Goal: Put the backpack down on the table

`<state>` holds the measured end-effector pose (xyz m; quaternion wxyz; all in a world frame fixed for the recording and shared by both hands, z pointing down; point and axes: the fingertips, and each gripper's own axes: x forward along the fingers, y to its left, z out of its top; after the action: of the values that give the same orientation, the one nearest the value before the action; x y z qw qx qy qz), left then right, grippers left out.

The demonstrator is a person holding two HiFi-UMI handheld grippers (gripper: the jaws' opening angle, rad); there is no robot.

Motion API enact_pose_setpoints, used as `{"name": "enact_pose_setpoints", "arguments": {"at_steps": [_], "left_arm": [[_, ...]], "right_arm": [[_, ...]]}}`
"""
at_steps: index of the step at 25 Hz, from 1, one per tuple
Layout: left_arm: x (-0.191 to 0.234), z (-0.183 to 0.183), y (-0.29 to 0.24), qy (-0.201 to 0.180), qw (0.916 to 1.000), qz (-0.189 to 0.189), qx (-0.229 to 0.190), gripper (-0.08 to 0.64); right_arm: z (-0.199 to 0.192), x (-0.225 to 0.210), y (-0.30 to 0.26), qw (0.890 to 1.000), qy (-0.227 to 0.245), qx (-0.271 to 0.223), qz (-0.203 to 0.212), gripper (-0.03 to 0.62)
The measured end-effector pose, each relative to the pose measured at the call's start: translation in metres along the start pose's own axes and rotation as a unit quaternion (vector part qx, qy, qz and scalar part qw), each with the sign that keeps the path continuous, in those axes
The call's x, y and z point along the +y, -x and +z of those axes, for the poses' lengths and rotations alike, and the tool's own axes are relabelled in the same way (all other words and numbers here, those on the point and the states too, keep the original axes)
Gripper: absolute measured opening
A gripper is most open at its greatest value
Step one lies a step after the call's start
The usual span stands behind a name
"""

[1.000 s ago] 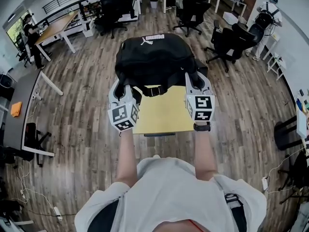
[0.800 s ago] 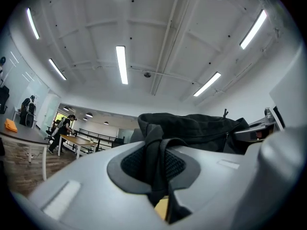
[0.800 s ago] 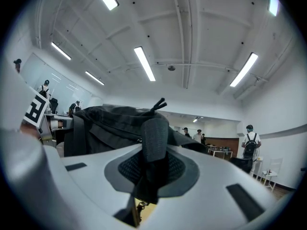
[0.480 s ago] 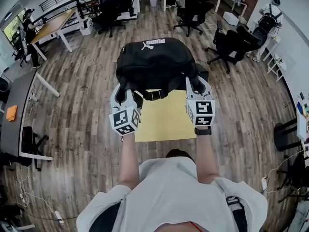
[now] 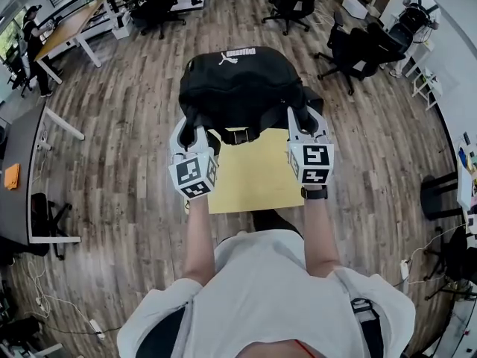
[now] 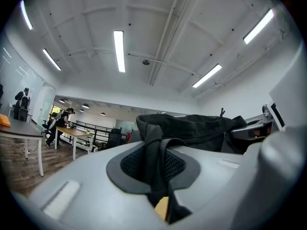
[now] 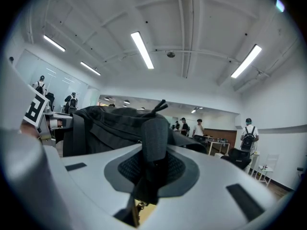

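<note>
Two straps being gripped: left gripper (image 5: pixel 195 134) fingers (image 6: pixel 72 186) being clenched on left strap (image 6: pixel 153 150), right gripper (image 5: pixel 302 122) fingers (image 7: pixel 230 186) on right strap (image 7: pixel 154 140). Backpack (image 5: pixel 240 88) being held over far part of table (image 5: pixel 253 181), apparently not resting. Level, even descent being advised; release only once weight is being borne by table.

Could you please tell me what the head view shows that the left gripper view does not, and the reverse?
Only the head view shows the person's forearms, the white logo on top of the backpack, and most of the yellow table.

Only the left gripper view shows the left gripper with its jaws clamped on a black strap, and the ceiling lights.

Both show the backpack, and the left gripper view has a yellow sliver below the jaws that is apparently the table.
</note>
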<state>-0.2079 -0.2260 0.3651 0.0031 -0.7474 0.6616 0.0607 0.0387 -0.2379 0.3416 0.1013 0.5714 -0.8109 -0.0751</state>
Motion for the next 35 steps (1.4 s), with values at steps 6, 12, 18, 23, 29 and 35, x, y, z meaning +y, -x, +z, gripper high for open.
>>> {"name": "enact_pose_setpoints", "arguments": {"at_steps": [6,12,18,23,29,35], "left_arm": [[-0.006,-0.009,-0.043,-0.011,0.9999,0.006,0.011,0.049],[-0.009,-0.025,-0.082,-0.006,0.9996,0.004,0.027,0.049],[-0.010,-0.047,-0.111,-0.003,0.9987,0.002,0.051,0.049],[-0.011,-0.063,-0.135,-0.005,0.9975,-0.001,0.070,0.049],[0.004,-0.096,-0.144,0.001,0.9955,0.002,0.095,0.049],[-0.003,-0.117,-0.167,0.007,0.9923,0.007,0.123,0.049]], "right_arm": [[-0.016,-0.021,-0.043,1.000,-0.016,0.007,0.009,0.058],[-0.029,-0.040,-0.081,1.000,-0.018,0.024,0.007,0.058],[-0.051,-0.049,-0.109,0.999,-0.027,0.043,0.009,0.058],[-0.070,-0.058,-0.133,0.997,-0.040,0.061,0.010,0.060],[-0.098,-0.043,-0.151,0.995,-0.046,0.083,0.018,0.058],[-0.120,-0.058,-0.173,0.992,-0.054,0.109,0.024,0.060]]}}
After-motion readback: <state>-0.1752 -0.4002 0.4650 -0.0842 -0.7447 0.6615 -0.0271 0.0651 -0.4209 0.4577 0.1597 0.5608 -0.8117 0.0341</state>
